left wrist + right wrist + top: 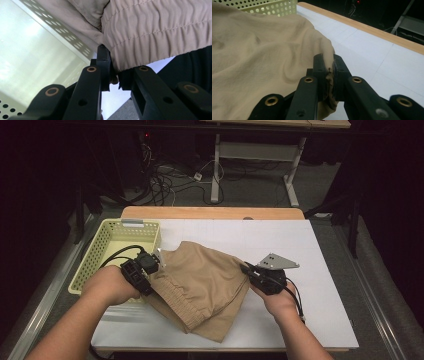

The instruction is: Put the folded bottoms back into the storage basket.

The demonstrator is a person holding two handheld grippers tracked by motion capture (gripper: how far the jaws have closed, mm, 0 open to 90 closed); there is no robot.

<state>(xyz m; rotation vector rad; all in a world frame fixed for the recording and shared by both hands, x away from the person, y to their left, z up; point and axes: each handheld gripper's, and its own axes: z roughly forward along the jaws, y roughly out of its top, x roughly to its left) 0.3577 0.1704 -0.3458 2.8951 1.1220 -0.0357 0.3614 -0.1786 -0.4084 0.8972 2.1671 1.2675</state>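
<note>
The left tongs were clamped on the edge of a pair of tan shorts, at the gathered elastic waistband. In the left gripper view the tongs pinched the ruched waistband from below, the cloth bunching over the black jaws. The right tongs were likewise closed on the opposite edge of the shorts; in the right gripper view these tongs had a fold of the smooth tan fabric squeezed tightly between them, with the cloth draping away toward 9 o'clock.

From the high view, the shorts hung stretched between the two tongs, the left at about 9 o'clock of the garment and the right at about 3 o'clock. The lower part of the garment lay folded on the bench toward 6 o'clock, near the front edge. The person's left hand and right hand held the grippers, forearms coming in from 6 o'clock. A grey three-cornered plate sat on top of the right gripper, and a black cable trailed from it.

At 10 o'clock of the shorts, just beside the left tongs, stood a pale yellow perforated basket, at the left edge of the bench. The bench had a white top with a wooden strip along its far edge at 12 o'clock. Beyond that, tangled cables lay on the floor.
</note>
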